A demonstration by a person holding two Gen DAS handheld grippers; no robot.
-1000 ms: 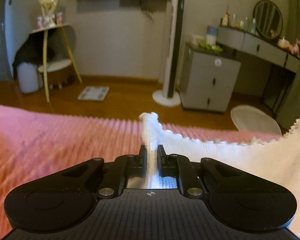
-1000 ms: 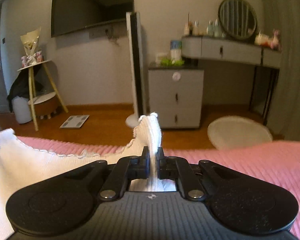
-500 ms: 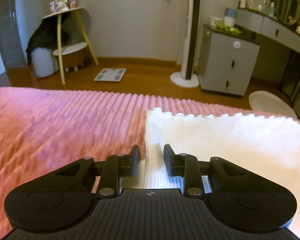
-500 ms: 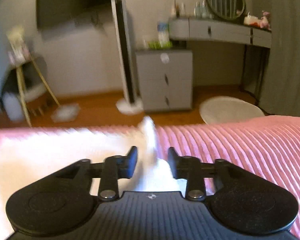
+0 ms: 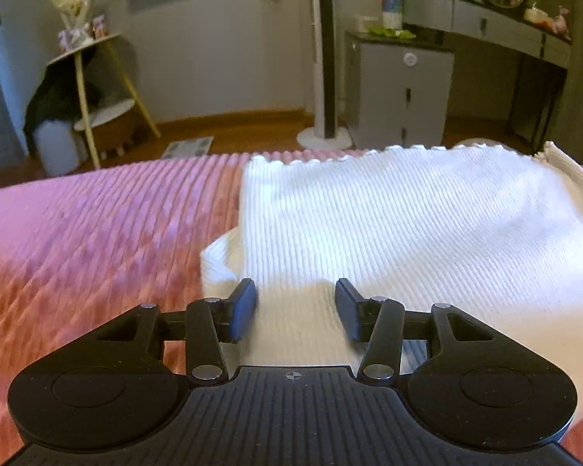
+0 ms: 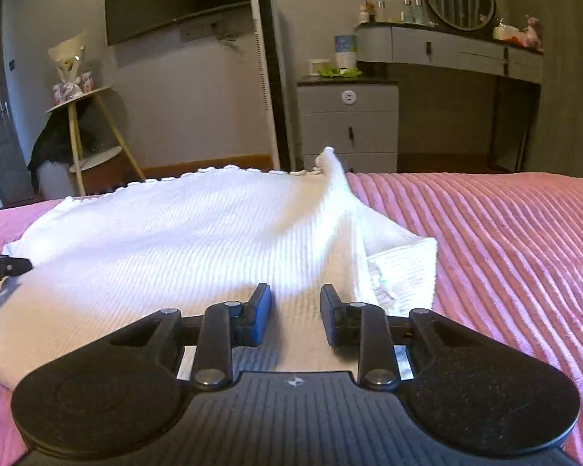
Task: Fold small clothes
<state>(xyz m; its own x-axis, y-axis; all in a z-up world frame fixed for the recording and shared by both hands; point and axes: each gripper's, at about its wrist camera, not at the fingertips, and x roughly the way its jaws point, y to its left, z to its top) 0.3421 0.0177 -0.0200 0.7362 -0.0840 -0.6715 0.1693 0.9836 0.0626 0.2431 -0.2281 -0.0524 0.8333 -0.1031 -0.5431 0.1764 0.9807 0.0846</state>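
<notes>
Across the middle of both frames lies a white ribbed garment (image 5: pixel 408 225), spread on a pink ribbed bed cover (image 5: pixel 97 240). From the left wrist view it fills the centre and right of the frame, with its scalloped edge running along the far side of the bed. A folded layer pokes out at its left edge, just above the left tool (image 5: pixel 296 307). That tool sits at the bottom centre, its two fingers (image 5: pixel 243 308) spread wide, holding nothing, with white cloth showing in the gap between them.

From the right wrist view the garment (image 6: pixel 175 240) covers the centre and left of the frame. One corner at its far right edge stands up in a small peak, and a folded flap lies to the right of the right tool (image 6: pixel 295 312). This tool is also at the bottom centre, fingers parted with nothing held, over the cloth. At the left edge of this frame a dark tip of the left tool (image 6: pixel 4 267) shows beside the garment.

Behind the bed, in the upper part of both frames, stand a grey drawer unit (image 6: pixel 348 124), a tall tower fan (image 6: pixel 270 77) and a small round side surface (image 5: pixel 85 48).
</notes>
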